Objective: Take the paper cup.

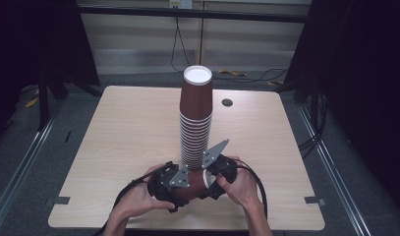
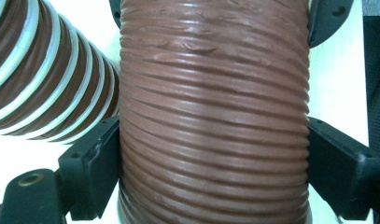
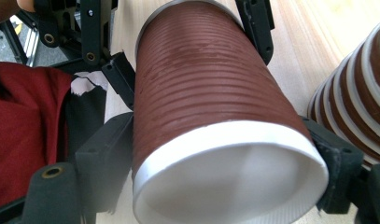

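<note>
Just in front of the tall stack of cups, near the table's front edge, a single brown ribbed paper cup lies on its side between the two grippers. Both grippers have it at once. The left gripper pinches the cup across its ribbed wall: in the left gripper view the cup stands between the two black jaws, and each jaw presses against one side of it. The right gripper clamps the same cup near its open end; in the right gripper view the white rim and pale inside of the cup face the camera, with a jaw tight against each side just behind the rim. Farther along the cup in that view, the left gripper grips the wall towards the closed end.

The stack of cups stands upside down, its white base uppermost, its lowest rims just behind the held cup; whether the two touch cannot be told. The stack shows at the upper left of the left gripper view and at the right edge of the right gripper view, in brown and white bands.

The light wooden table carries the stack near its middle. A small dark round hole sits to the right of the stack, towards the table's far edge.
</note>
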The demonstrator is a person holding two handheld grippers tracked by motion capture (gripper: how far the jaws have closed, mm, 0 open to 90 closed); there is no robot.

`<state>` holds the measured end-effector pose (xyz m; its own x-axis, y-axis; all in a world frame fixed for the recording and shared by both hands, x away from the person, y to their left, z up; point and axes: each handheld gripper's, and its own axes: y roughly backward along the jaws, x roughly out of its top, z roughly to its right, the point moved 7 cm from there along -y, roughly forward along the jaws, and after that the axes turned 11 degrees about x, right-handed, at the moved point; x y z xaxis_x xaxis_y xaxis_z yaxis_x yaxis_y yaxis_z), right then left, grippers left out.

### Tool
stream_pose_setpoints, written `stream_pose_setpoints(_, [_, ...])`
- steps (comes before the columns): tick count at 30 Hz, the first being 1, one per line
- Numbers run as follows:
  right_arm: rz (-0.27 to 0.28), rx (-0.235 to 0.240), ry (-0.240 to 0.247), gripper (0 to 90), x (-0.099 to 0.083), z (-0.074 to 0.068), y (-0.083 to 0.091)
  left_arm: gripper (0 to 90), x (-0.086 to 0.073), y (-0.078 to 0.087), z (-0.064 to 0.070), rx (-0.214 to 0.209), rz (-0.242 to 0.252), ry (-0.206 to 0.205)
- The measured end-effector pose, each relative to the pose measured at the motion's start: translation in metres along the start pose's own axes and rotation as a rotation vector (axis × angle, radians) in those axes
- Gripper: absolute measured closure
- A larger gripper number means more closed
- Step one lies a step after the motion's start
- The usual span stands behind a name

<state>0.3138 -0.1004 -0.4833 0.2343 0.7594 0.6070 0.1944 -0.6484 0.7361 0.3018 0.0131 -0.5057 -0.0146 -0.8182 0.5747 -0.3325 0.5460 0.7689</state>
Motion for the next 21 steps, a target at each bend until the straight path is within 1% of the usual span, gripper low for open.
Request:
stream_pose_setpoints(1, [-0.002, -0.004, 0.001, 20.5, 0.0, 0.0, -0.001, 13.1, 0.0, -0.001, 0.001, 0.005, 0.002, -0.001])
stream_pose_setpoints(2, [-0.004, -0.006, 0.004, 20.8, 0.0, 0.001, -0.001, 13.0, -0.001, -0.001, 0.0, 0.001, -0.007, -0.02])
stream_pose_setpoints(4, [-0.008, -0.007, 0.008, 21.1, -0.001, 0.001, -0.001, 12.4, 0.0, -0.002, 0.0, 0.012, 0.014, -0.012])
stream_pose_setpoints(6, [0.001, -0.009, 0.003, 21.3, -0.002, 0.0, 0.0, 11.6, 0.0, 0.0, 0.0, 0.007, 0.036, -0.013])
stream_pose_setpoints(7, [0.005, -0.005, 0.007, 21.4, -0.002, 0.0, 0.001, 11.3, 0.0, 0.001, 0.001, 0.001, 0.04, -0.006])
stream_pose_setpoints(9, [0.008, -0.002, 0.004, 21.5, -0.002, -0.001, 0.002, 10.8, 0.0, 0.001, -0.001, 0.008, 0.054, -0.009])
stream_pose_setpoints(10, [0.012, -0.003, 0.002, 21.6, -0.002, -0.001, 0.002, 10.5, -0.001, 0.001, 0.0, -0.001, 0.055, -0.002])
stream_pose_setpoints(11, [0.014, -0.002, 0.001, 21.5, -0.002, -0.001, 0.002, 10.3, -0.001, 0.001, -0.001, -0.001, 0.06, -0.009])
stream_pose_setpoints(12, [0.018, 0.0, 0.003, 21.5, -0.001, -0.001, 0.001, 10.1, -0.001, 0.002, -0.001, -0.001, 0.065, -0.005])
stream_pose_setpoints(14, [0.016, 0.0, 0.005, 21.6, -0.002, -0.001, 0.001, 10.2, -0.001, 0.004, -0.002, -0.011, 0.087, 0.019])
stream_pose_setpoints(15, [0.015, 0.001, 0.009, 21.6, -0.002, -0.001, 0.001, 10.3, 0.001, 0.004, -0.003, -0.011, 0.126, 0.029])
stream_pose_setpoints(17, [0.014, 0.002, 0.004, 21.7, -0.002, -0.001, 0.001, 11.3, 0.002, 0.007, -0.004, -0.011, 0.147, 0.044])
stream_pose_setpoints(18, [0.018, 0.002, 0.009, 21.7, -0.001, -0.001, 0.0, 11.4, 0.002, 0.009, -0.004, -0.015, 0.151, 0.043])
stream_pose_setpoints(19, [0.021, 0.005, 0.01, 21.7, -0.001, -0.001, 0.0, 11.7, 0.002, 0.01, -0.006, -0.009, 0.16, 0.025])
stream_pose_setpoints(21, [0.023, 0.003, 0.011, 21.7, -0.001, -0.001, 0.0, 12.8, 0.003, 0.013, -0.005, -0.011, 0.187, 0.061])
